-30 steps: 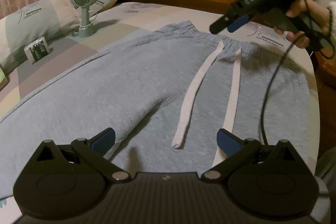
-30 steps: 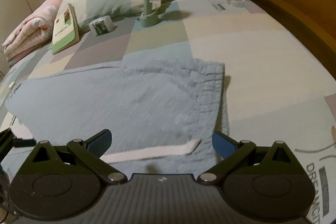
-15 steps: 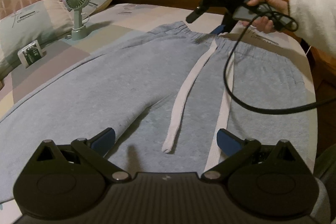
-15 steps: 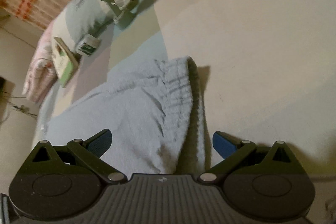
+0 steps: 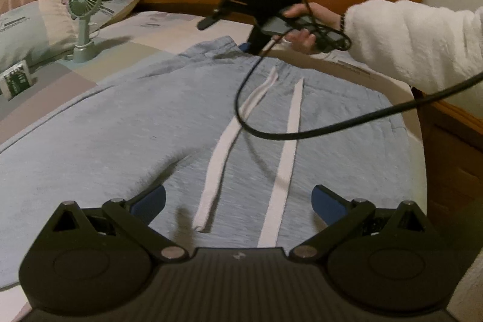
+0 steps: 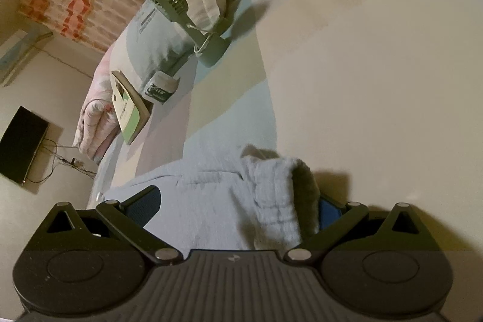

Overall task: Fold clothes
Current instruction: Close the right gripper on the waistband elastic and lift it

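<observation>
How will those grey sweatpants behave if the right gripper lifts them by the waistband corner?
The grey sweatpants would probably drape limply: the waistband corner already bunches between the right gripper's open fingers. The loose white drawstrings will likely dangle. The fleece looks thick, so probably somewhat weighty.

left tool [image 5: 238, 199]: jaws wide apart | right tool [image 6: 238, 204]: jaws wide apart, tipped downward

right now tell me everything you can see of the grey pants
The grey pants look like soft fleece and lie flat, front up, on the bed. Two white drawstrings run down from the gathered waistband. The right gripper, open, straddles the slightly raised waistband corner. The left gripper hovers open over the crotch.
</observation>
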Motion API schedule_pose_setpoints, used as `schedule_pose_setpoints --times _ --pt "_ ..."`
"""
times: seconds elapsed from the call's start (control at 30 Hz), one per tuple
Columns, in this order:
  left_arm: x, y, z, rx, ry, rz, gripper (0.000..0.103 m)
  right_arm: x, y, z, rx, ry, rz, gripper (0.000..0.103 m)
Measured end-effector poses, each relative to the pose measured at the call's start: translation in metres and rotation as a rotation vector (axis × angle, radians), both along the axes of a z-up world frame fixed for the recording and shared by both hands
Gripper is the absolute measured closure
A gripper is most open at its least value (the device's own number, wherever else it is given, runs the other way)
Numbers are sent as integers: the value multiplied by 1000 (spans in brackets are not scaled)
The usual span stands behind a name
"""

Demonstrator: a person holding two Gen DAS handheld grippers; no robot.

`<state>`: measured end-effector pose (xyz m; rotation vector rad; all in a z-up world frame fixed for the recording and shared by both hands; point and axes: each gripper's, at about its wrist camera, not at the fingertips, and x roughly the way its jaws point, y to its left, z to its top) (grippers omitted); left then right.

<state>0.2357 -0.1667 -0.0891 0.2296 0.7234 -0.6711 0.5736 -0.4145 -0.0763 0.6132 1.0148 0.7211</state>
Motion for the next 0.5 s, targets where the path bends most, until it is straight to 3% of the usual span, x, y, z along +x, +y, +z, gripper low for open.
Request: schedule_pose_setpoints --times 0.3,0.5 --pt "2 0 -6 -11 19 -32 1 -34 -12 2 17 0 97 0" --pt "-1 -1 -5 -5 20 -34 1 -10 18 -3 26 -11 123 0"
